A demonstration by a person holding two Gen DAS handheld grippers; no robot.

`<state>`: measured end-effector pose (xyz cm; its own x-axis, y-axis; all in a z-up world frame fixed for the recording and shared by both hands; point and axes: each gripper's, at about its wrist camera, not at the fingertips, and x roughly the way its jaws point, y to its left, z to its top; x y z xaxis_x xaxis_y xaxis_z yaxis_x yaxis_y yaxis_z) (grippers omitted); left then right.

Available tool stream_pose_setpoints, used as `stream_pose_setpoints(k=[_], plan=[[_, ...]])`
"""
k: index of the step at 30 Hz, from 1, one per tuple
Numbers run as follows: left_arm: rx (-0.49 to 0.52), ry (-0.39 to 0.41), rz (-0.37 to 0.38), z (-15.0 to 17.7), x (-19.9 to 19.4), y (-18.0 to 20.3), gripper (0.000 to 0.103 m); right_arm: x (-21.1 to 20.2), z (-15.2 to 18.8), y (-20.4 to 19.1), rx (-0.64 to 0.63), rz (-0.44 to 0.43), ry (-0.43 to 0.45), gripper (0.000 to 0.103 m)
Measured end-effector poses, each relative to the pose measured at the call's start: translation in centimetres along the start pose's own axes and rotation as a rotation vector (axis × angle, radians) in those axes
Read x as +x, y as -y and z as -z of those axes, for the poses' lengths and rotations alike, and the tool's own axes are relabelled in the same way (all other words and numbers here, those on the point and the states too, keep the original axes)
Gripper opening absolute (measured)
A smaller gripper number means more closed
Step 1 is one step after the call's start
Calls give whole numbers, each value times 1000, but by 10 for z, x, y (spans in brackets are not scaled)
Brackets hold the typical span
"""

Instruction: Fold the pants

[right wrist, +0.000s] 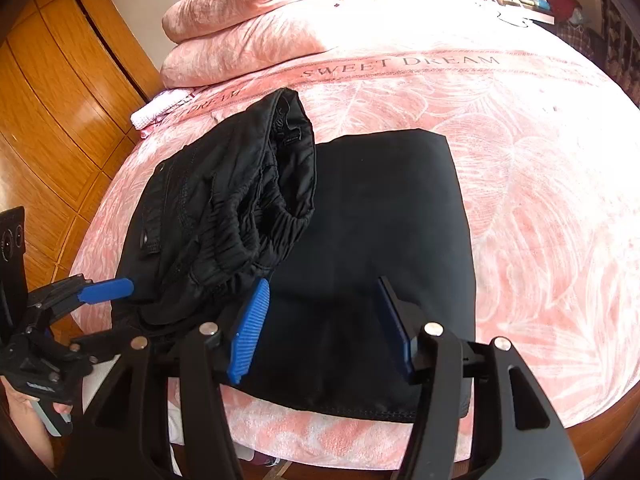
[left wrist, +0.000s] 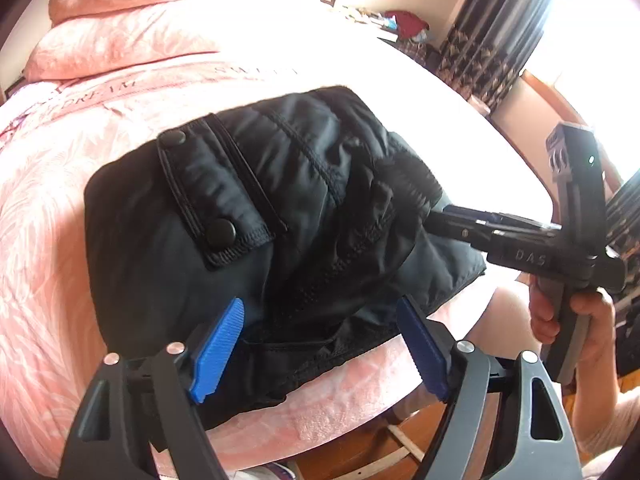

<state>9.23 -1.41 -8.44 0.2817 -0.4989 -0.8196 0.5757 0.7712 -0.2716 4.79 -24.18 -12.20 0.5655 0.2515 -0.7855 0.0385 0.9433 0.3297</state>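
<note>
The black pants (left wrist: pixel 256 208) lie folded on the pink bedspread (left wrist: pixel 60 216), snap-buttoned pocket flap up. In the right wrist view the pants (right wrist: pixel 384 216) show a flat lower layer, with the bunched elastic waistband (right wrist: pixel 276 216) folded over its left half. My left gripper (left wrist: pixel 320 350) is open, its blue pads spread over the pants' near edge. It also shows from the side as the left gripper (right wrist: pixel 128 310), at the fold's left edge. My right gripper (right wrist: pixel 323 330) is open above the flat layer. A hand holds the right gripper (left wrist: pixel 438 218), whose tips are at the waistband.
Pink pillows (right wrist: pixel 240 20) are stacked at the head of the bed. A wooden wardrobe (right wrist: pixel 52 92) stands to the left, and dark curtains (left wrist: pixel 492 40) hang by a bright window. Clutter (right wrist: pixel 552 0) lies past the far bed edge. Wooden floor (left wrist: pixel 360 448) shows below the near edge.
</note>
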Motion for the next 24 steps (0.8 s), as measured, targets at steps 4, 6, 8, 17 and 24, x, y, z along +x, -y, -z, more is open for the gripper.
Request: stream_pose_setpoints(k=[4, 6, 8, 17, 24], plan=[[-99, 78, -66, -8, -23, -8, 99, -10, -13, -4, -23, 4, 28, 65], [-153, 77, -126, -11, -19, -20, 99, -13, -22, -6, -27, 2, 31, 69], [-219, 70, -170, -9, -14, -34, 99, -13, -30, -7, -29, -9, 29, 71], [-280, 45, -169, 12, 19, -60, 99, -35, -33, -3, -107, 59, 5, 76], [-217, 33, -200, 15, 20, -51, 99, -25, -55, -1, -55, -56, 9, 78]])
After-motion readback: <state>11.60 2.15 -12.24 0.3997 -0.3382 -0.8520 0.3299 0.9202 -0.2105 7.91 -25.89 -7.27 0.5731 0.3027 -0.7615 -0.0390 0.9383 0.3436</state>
